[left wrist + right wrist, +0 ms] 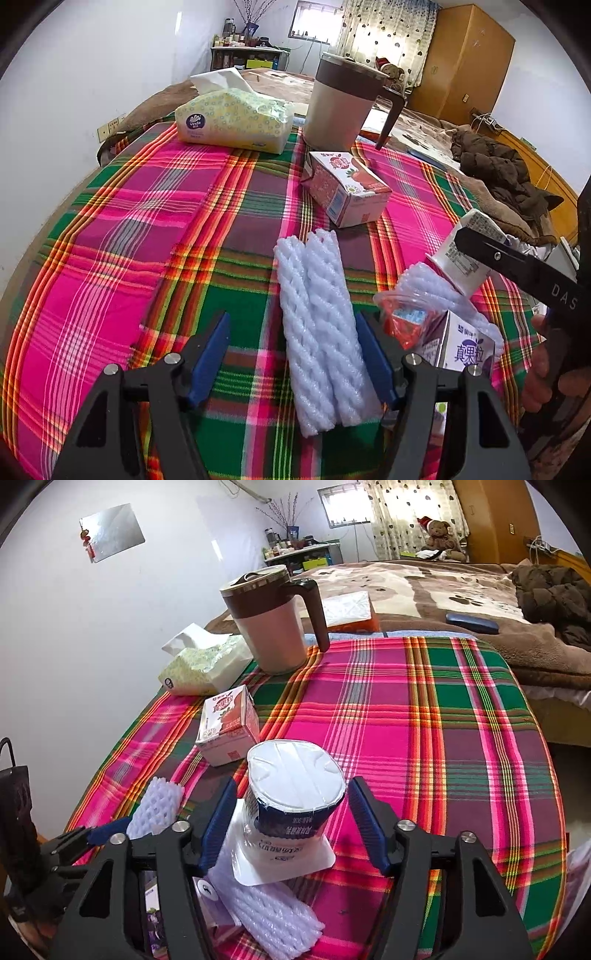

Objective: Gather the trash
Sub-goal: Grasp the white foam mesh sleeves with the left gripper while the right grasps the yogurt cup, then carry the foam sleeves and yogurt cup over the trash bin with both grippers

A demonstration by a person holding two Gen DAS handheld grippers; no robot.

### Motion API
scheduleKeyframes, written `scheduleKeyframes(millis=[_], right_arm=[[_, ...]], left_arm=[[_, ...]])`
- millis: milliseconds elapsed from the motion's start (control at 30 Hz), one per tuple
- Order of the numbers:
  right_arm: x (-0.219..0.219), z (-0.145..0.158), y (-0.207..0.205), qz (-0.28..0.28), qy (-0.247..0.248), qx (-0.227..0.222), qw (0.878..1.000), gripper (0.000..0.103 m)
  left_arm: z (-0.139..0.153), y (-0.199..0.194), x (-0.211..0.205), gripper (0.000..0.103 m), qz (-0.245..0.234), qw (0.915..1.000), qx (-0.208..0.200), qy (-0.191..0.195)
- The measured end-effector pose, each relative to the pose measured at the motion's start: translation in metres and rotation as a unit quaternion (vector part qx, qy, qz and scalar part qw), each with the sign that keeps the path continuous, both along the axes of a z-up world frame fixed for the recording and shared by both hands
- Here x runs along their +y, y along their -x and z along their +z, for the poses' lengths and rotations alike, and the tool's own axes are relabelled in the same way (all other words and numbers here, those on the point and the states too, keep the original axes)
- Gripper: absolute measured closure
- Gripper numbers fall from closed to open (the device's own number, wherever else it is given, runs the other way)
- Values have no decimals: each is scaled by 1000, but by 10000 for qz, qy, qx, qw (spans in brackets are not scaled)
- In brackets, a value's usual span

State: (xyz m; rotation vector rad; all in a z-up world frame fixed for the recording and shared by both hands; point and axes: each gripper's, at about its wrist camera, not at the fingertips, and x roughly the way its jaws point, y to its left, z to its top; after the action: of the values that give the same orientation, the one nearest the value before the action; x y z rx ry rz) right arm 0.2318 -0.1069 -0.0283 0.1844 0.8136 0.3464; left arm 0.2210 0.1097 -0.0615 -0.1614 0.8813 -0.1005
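Daylight from curtained window (pixel 399 513) at rear, scene bright, window blown out. Soft shadows on plaid cloth (pixel 406 738). Strong fisheye bend, dark vignette corners. Focus sharp, slight edge softness.

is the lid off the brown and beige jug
No, the brown and beige jug has its lid seated on top, as the right wrist view shows plainly.

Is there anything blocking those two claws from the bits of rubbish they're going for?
Nothing visible. The left gripper already straddles the white foam net, its pads apart from it. The right gripper straddles the upturned yogurt cup, with a gap at each pad.
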Motion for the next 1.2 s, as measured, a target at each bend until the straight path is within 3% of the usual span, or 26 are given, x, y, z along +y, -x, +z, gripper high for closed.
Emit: scheduleKeyframes(millis=[100,267,367,1200], right_arm=[[1,0,-1,-22,56,-36,10000,51],[2,-1,-1,-46,50,-53,10000,51],[1,-1,0,-63,44,-77,9999,52],[-11,18,24,-201,46,-373,9991,52]], left_arm=[[0,-3,-2,42,-2,10000,-2,-70],[2,-5,-5,64,-77,9999,-46,-138],[2,-5,-7,68,-106,9998,-59,-171],[44,26,-15,69,-95,9980,-603,-169]])
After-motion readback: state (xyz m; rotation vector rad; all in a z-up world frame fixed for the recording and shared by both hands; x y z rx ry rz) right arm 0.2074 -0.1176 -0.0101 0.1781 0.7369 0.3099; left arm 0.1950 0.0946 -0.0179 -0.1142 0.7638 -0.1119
